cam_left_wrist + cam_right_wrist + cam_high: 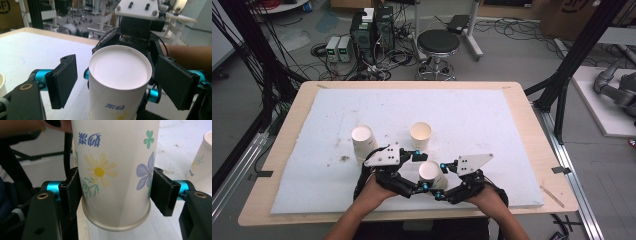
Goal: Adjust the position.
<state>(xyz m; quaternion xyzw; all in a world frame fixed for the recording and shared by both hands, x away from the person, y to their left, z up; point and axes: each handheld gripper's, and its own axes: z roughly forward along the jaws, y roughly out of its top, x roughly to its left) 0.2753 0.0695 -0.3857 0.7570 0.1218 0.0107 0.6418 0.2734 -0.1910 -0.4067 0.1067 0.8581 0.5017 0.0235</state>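
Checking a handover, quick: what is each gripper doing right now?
Left gripper: open, fingers apart from the upside-down paper cup between them.
Right gripper: closed on that cup, fingers pressing its sides.

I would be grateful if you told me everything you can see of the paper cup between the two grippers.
The paper cup is white with printed flowers, a clover and blue lettering, and has a rolled rim. It is upside down, base up. The right gripper pinches its sides near the rim. The left gripper has just opened, its pads apart from the cup. It is above the white mat.
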